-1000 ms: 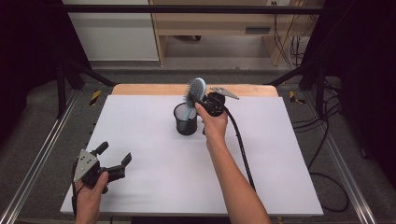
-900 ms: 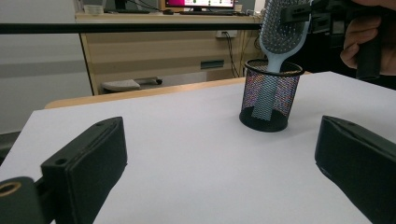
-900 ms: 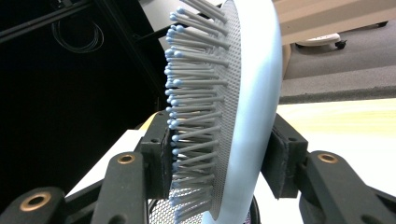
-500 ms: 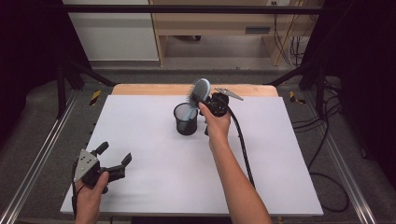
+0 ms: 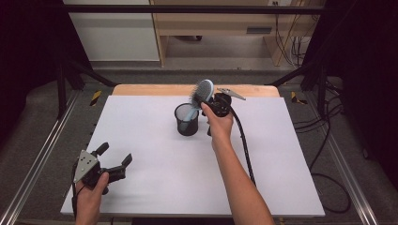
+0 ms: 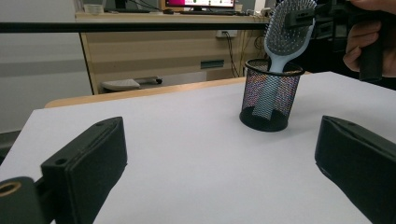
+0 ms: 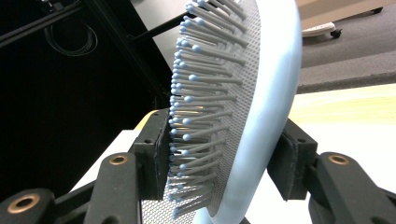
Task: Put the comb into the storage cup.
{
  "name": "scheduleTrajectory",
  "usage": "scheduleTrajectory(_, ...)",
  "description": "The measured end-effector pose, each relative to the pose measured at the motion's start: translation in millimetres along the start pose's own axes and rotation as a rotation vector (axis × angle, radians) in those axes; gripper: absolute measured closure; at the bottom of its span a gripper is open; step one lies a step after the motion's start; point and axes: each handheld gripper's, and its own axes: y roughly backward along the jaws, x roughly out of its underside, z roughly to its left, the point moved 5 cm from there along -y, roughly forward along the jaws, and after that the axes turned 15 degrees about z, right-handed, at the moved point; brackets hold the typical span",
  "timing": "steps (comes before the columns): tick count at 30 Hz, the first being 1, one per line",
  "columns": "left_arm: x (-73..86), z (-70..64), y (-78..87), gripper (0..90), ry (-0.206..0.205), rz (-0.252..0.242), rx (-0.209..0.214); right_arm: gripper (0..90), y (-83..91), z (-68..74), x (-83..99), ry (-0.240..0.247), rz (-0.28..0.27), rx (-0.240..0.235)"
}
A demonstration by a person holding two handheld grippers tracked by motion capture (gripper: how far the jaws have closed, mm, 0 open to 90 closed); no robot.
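High view: right tool (image 5: 207, 97) clamped on hairbrush (image 5: 202, 91) over mesh cup (image 5: 187, 120); left tool (image 5: 115, 158) agape.

My left hand-held gripper (image 5: 114, 162) is black, with chunky flat-faced jaws and a grey three-cornered plate on top. The right hand-held gripper (image 5: 212, 99) trails a thick black cable; brass-coloured rivets dot its jaws. My forearms are bare.

Pale blue hairbrush (image 5: 202, 92) tilted, handle down inside black mesh cup (image 5: 187, 120).
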Motion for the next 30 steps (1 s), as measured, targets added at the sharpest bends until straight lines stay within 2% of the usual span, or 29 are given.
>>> scheduleTrajectory(26,0.4,1.3,-0.3,2.5,0.003,0.002,-0.002,39.9,0.4,0.6,-0.6,-0.001,0.020,-0.009)
scheduleTrajectory(30,0.4,1.6,-0.4,2.5,0.004,0.002,-0.002,36.6,0.5,0.8,-0.4,0.012,0.024,-0.008)
